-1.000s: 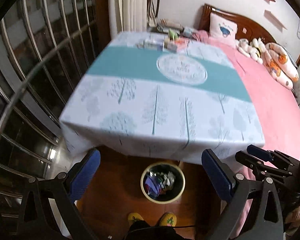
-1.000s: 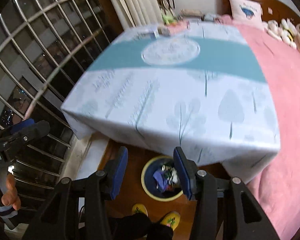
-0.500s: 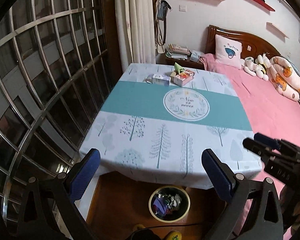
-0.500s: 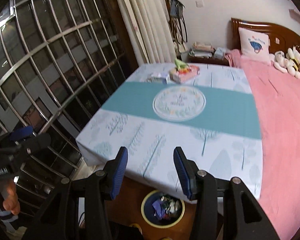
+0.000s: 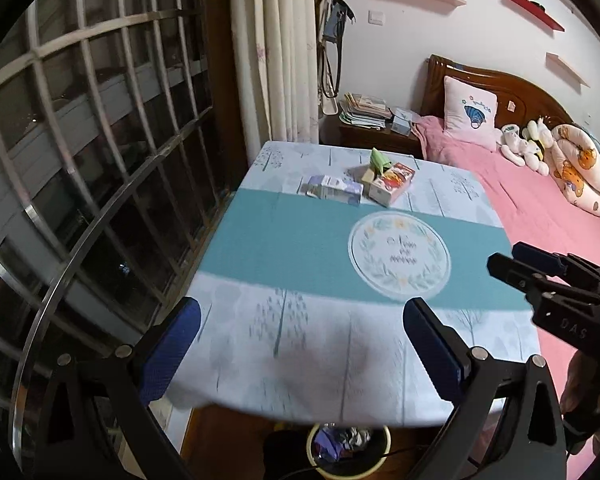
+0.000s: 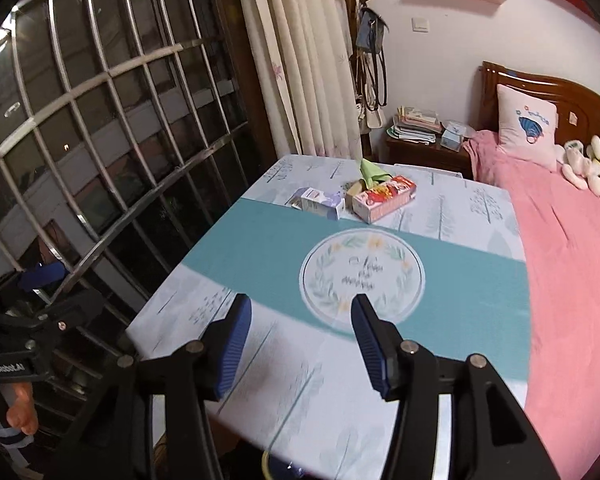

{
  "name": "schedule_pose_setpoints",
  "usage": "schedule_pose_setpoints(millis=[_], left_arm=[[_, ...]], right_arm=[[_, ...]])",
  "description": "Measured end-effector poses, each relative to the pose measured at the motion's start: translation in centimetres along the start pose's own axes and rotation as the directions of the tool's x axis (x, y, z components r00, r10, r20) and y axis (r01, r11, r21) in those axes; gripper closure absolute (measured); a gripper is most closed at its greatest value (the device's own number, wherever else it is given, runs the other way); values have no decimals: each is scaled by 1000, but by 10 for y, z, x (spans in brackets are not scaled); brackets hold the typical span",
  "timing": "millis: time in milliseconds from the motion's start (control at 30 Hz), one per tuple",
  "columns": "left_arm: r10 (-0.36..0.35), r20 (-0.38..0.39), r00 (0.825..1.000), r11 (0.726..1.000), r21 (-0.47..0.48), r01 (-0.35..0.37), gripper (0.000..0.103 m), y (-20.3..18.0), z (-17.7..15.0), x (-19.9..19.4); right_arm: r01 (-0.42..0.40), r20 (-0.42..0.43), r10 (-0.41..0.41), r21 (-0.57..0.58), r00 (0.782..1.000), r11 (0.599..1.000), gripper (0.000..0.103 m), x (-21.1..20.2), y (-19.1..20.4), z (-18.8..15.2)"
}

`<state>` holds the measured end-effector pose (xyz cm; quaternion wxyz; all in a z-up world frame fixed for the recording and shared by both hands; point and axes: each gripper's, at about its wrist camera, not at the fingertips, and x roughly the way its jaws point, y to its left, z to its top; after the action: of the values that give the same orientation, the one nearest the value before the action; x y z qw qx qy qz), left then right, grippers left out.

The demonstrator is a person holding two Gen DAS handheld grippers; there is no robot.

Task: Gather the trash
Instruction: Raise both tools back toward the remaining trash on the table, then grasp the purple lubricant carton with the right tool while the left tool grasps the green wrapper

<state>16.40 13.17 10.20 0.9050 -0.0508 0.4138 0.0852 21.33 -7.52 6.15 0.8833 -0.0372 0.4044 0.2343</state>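
Observation:
Trash lies at the far end of the cloth-covered table (image 5: 284,248): a red and white carton (image 5: 392,182) (image 6: 384,198), a pale purple and white box (image 5: 334,189) (image 6: 320,202), and a green wrapper (image 5: 380,159) (image 6: 370,171) behind them. A yellow-rimmed bin (image 5: 350,450) with trash inside stands on the floor under the near table edge. My left gripper (image 5: 300,354) is open and empty above the near edge. My right gripper (image 6: 302,346) is open and empty, also over the near part of the table.
A barred window (image 5: 80,140) runs along the left of the table. A pink bed (image 5: 540,200) with a pillow and stuffed toys borders the right side. A nightstand (image 6: 420,140) with books and a curtain stand behind the table.
Both grippers have risen and tilted up from looking down at the bin to looking across the tabletop, and moved forward over the near edge. Both stay open and empty.

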Motion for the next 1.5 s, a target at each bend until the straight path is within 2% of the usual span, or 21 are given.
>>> schedule_pose_setpoints(millis=[367, 467, 600, 767, 933, 1200, 1233, 1300, 1433, 1500], left_arm=[[-50, -102, 994, 995, 82, 58, 3, 39, 121, 174], [-53, -135, 989, 995, 81, 65, 3, 52, 146, 223], [-62, -165, 984, 995, 65, 74, 3, 66, 169, 272], [-64, -194, 979, 995, 64, 78, 3, 74, 185, 321], [-61, -222, 973, 995, 58, 76, 3, 81, 184, 346], [-58, -243, 968, 996, 48, 71, 3, 88, 181, 360], [-59, -245, 968, 996, 45, 72, 3, 89, 182, 362], [-63, -244, 968, 996, 43, 75, 3, 89, 183, 360], [-74, -240, 968, 995, 50, 89, 3, 84, 186, 358], [-86, -238, 967, 993, 58, 103, 3, 78, 187, 356]], right_arm=[[53, -120, -59, -55, 991, 997, 50, 174, 3, 114], [64, -158, -77, -87, 984, 994, 42, 224, -3, 133], [53, -216, -83, -140, 973, 989, 41, 283, -9, 147], [37, -305, -100, -205, 947, 978, 41, 337, -16, 146], [34, -337, -136, -293, 932, 956, 40, 361, -14, 142], [-8, -425, -128, -303, 896, 953, 41, 388, -14, 140], [-5, -428, -130, -301, 894, 954, 44, 389, -13, 139], [-17, -427, -106, -273, 898, 962, 68, 385, -13, 138], [11, -421, -108, -226, 900, 974, 68, 374, -14, 134], [-2, -409, -70, -174, 910, 985, 68, 361, -16, 133]])
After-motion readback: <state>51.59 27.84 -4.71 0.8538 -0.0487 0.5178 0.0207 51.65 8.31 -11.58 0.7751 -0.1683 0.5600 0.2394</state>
